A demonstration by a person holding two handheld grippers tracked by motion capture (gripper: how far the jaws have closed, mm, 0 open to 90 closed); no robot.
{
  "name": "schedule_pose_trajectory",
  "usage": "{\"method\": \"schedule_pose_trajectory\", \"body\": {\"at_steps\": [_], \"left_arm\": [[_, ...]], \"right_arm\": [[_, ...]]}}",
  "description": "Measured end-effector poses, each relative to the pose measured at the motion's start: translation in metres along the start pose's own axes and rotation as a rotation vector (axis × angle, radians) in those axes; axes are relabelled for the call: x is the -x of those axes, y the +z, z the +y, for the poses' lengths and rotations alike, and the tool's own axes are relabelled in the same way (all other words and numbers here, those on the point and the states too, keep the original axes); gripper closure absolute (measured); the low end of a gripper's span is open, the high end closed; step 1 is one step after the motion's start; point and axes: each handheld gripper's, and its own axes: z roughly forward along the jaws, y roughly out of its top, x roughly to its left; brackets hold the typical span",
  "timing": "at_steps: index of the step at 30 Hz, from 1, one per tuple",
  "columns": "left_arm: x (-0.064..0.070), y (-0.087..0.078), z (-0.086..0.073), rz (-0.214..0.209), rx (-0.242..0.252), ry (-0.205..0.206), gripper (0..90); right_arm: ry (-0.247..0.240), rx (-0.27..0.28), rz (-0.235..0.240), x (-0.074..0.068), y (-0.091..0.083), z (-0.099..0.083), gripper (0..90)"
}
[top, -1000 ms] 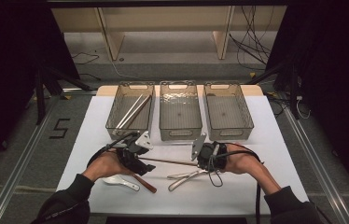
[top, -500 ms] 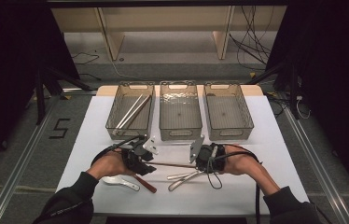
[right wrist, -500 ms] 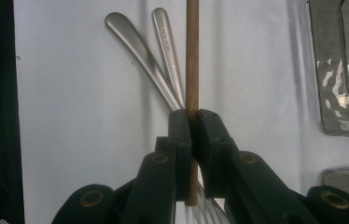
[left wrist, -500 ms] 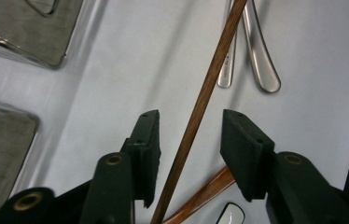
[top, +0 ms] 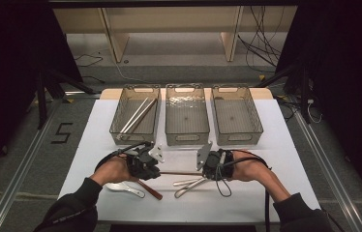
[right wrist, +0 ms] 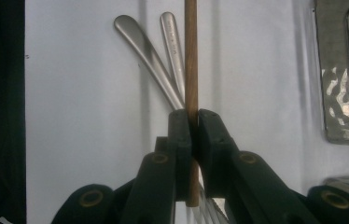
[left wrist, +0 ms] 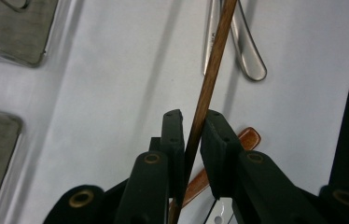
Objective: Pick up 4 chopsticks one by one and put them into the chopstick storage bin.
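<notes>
While your right gripper (right wrist: 191, 116) keeps the wooden chopstick (right wrist: 191, 56) pinched hard between its pressed-together jaws, your left gripper (top: 158, 169) has crept a little closer over the last second. The chopstick spans the short gap between the two tools, near the front of the white mat (top: 290, 159) and just short of the three trays. That reads as a handover in progress, or a two-handed carry, not yet a finished transfer. The left gripper view tells you what the high view cannot. The chopstick runs between the left jaws and leans on one pad, but a sliver of space shows on the other side, so I judge them slightly spread and not yet clamped. From above, both tools simply look joined by the stick. The high view in turn gives you the destination: the left tray (top: 121, 137) already holds two pale chopsticks (top: 138, 116), while the middle tray (top: 186, 140) and right tray (top: 239, 140) look bare. Beneath the stick lie two metal handles (right wrist: 163, 60), and the left gripper view catches a red-brown handle (left wrist: 249, 139) close under your left jaws.
</notes>
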Motion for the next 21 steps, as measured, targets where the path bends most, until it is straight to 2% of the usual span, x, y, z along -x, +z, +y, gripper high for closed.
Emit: {"method": "schedule_pose_trajectory", "body": {"at_steps": [6,8,10,11,12,14,16,21], "left_arm": [[0.008,0.0,-0.002,-0.037,0.007,0.058,83.1],[0.01,0.001,-0.002,-0.056,0.016,0.058,84.6],[0.01,0.0,-0.003,-0.046,0.012,0.046,85.0],[0.009,-0.001,-0.003,-0.039,0.009,0.044,85.1],[0.009,-0.002,-0.005,-0.032,0.027,0.028,85.1],[0.007,-0.005,-0.006,-0.028,0.038,0.012,85.1],[0.004,-0.008,-0.008,-0.014,0.043,-0.016,85.1],[-0.003,-0.011,-0.014,0.017,0.048,-0.072,85.1]], "right_arm": [[0.014,0.017,-0.005,0.002,-0.003,-0.004,82.5],[0.036,0.029,-0.013,0.003,-0.006,-0.005,80.4],[0.066,0.05,-0.027,0.006,-0.008,-0.007,76.2],[0.073,0.057,-0.029,0.008,-0.01,-0.008,69.8],[0.103,0.074,-0.038,0.007,-0.011,-0.008,62.6],[0.131,0.103,-0.049,0.01,-0.014,-0.011,58.1],[0.164,0.132,-0.07,0.011,-0.019,-0.012,49.4],[0.264,0.238,-0.142,0.014,-0.027,-0.015,38.9]]}}
